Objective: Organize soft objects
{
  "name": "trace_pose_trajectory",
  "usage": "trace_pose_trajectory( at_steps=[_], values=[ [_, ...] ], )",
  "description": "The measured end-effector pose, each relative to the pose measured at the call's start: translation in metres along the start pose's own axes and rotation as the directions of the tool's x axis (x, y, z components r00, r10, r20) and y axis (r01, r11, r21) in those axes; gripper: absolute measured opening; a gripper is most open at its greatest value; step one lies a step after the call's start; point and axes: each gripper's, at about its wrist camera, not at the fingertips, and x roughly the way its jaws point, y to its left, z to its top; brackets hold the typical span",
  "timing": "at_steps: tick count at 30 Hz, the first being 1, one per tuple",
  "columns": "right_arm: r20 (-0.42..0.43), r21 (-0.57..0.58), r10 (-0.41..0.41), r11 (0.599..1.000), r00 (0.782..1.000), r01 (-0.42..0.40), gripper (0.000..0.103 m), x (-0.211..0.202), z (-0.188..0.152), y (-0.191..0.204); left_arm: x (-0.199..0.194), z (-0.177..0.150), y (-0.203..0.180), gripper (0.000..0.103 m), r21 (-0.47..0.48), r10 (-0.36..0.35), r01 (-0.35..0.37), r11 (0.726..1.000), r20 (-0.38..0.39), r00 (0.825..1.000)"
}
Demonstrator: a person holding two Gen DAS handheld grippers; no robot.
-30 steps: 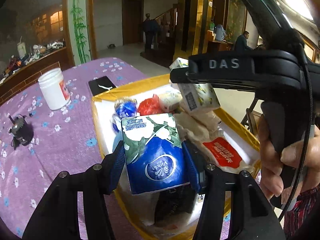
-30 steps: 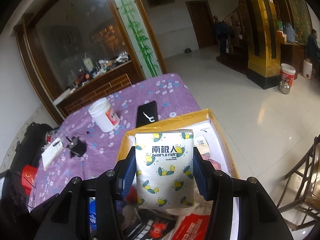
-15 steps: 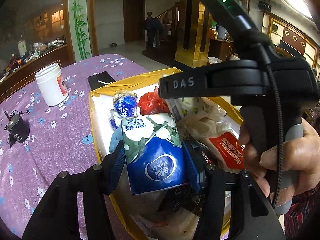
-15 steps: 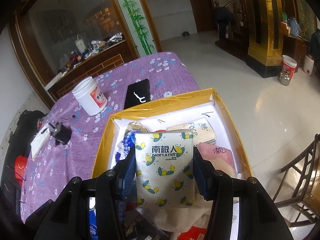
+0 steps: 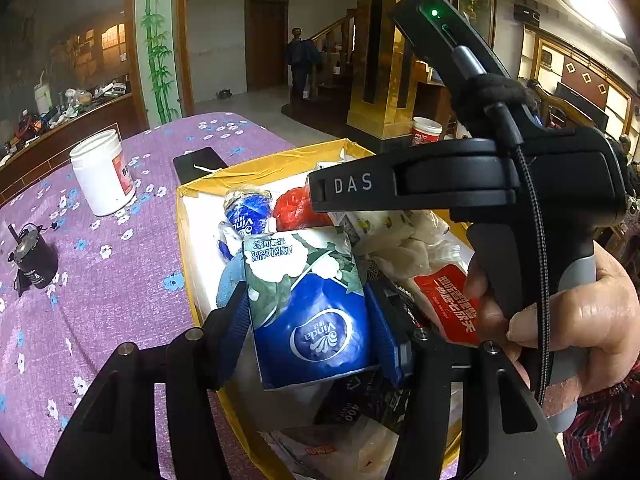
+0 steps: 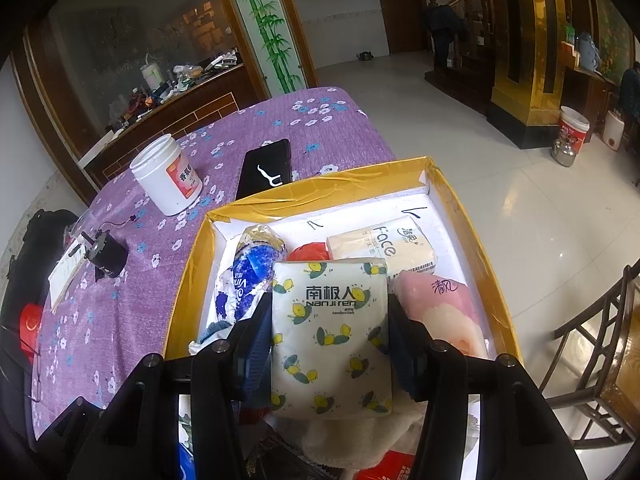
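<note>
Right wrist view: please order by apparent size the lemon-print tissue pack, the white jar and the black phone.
1. lemon-print tissue pack, largest, though it is held nearest the camera
2. white jar
3. black phone, close to the jar, so unsure

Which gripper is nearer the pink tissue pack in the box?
Right. The right gripper, shut on the lemon-print pack, sits just beside the pink tissue pack. The left gripper, holding the blue Vinda pack, is nearer the box's other side.
</note>
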Motion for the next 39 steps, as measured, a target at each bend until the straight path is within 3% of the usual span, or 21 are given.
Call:
trace_pose_trajectory(
  at_steps=[26, 32, 36, 39],
  values=[
    [0.101, -0.018, 0.031, 0.999, 0.994, -0.029, 0.058, -0.052, -0.010, 0.011, -0.022, -0.002, -0.018, 0.056, 0.086, 0.038, -0.045, 0.995, 0.077, 0.996],
    [0.143, 0.011, 0.039, 0.999, 0.989, -0.041, 0.066, -0.072, -0.017, 0.007, -0.028, -0.005, -0.017, 0.056, 0.091, 0.045, -0.053, 0.994, 0.089, 0.995],
    [0.190, 0.032, 0.034, 0.999, 0.981, -0.041, 0.076, -0.090, -0.025, 0.004, -0.038, -0.011, -0.016, 0.066, 0.102, 0.055, -0.067, 0.993, 0.113, 0.992],
    [0.217, 0.046, 0.035, 0.998, 0.976, -0.046, 0.077, -0.101, -0.033, 0.003, -0.046, -0.016, -0.016, 0.067, 0.125, 0.074, -0.091, 0.988, 0.136, 0.988]
  ],
)
